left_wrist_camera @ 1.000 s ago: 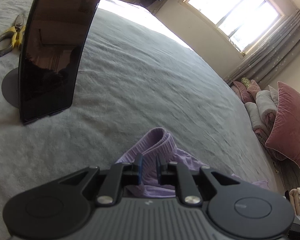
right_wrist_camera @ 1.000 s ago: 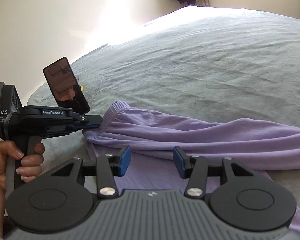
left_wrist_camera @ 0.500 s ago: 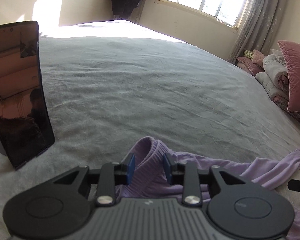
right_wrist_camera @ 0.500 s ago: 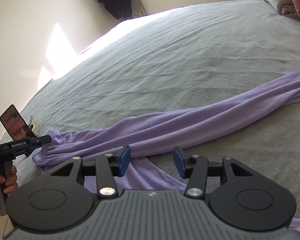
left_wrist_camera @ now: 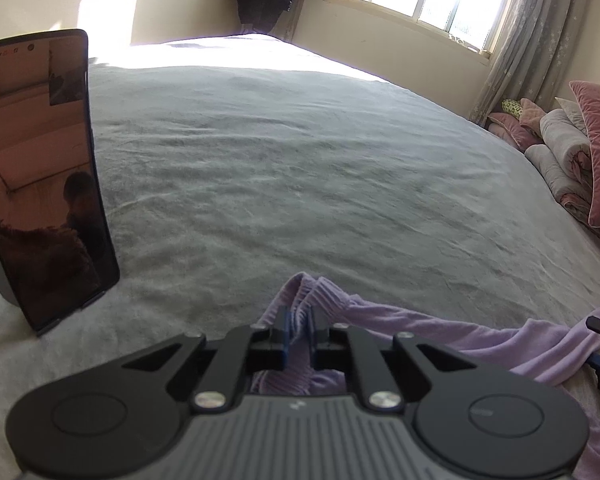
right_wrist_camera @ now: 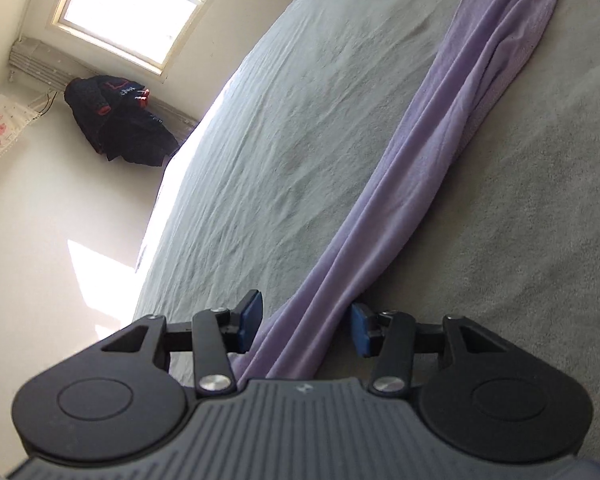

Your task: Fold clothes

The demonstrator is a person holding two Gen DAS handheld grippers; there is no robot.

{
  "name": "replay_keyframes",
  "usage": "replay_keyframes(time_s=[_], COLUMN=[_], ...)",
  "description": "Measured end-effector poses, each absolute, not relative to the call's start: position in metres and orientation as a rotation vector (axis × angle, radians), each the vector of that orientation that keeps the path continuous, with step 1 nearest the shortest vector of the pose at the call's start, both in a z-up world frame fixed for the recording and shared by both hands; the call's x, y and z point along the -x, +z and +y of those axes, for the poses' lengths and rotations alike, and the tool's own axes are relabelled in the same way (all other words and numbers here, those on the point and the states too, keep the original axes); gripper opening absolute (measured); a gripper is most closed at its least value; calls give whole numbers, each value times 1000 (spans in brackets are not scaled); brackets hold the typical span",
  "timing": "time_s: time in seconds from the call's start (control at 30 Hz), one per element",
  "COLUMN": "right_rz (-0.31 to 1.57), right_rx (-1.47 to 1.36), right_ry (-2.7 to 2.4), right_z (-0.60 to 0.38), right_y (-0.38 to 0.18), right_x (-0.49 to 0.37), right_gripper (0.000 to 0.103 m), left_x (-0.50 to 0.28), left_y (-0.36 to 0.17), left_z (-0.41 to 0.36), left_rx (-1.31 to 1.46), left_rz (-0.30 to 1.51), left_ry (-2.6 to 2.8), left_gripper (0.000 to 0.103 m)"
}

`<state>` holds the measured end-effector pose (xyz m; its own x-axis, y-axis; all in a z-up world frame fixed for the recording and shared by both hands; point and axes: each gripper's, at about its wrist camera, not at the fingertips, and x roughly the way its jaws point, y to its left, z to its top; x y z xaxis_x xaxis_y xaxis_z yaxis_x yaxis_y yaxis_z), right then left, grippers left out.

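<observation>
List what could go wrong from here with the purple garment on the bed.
1. The left gripper pinches only a small bunch of the ribbed waistband; a tug may slip it free.
2. The right gripper is closing around a twisted strand of the purple garment, its pads not yet pressing; it may catch only some layers, leaving the fold crooked.
3. The propped phone stands near the left gripper; dragged cloth could topple it.

My left gripper (left_wrist_camera: pixel 298 326) points down toward the bed's near edge, its jaws closing with lilac cloth pinched between the blue pads (left_wrist_camera: pixel 285 330). My right gripper (right_wrist_camera: pixel 304 330), rolled sideways, has jaws closing around cloth, pads not pressing it.
</observation>
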<state>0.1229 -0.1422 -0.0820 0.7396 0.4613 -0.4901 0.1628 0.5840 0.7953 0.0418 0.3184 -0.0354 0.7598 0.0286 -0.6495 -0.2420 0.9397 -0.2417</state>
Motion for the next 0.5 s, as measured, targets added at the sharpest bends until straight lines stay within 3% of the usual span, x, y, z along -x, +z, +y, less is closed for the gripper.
replay_keyframes(time_s=[0.07, 0.1, 0.13, 0.5], right_rz=[718, 706, 680, 508], right_rx=[-1024, -1052, -1057, -777], right_ry=[163, 153, 135, 163], right_z=[-148, -150, -152, -139], right_y=[-86, -87, -85, -10], right_x=[-125, -126, -123, -58], right_gripper=[39, 15, 7, 7], left_x=[-41, -41, -40, -37], left_y=[-35, -35, -34, -32], left_z=[320, 321, 322, 330], left_rx=[331, 336, 342, 399], left_rz=[696, 696, 696, 688], left_ry=[150, 149, 148, 130], left_gripper=[8, 8, 7, 6])
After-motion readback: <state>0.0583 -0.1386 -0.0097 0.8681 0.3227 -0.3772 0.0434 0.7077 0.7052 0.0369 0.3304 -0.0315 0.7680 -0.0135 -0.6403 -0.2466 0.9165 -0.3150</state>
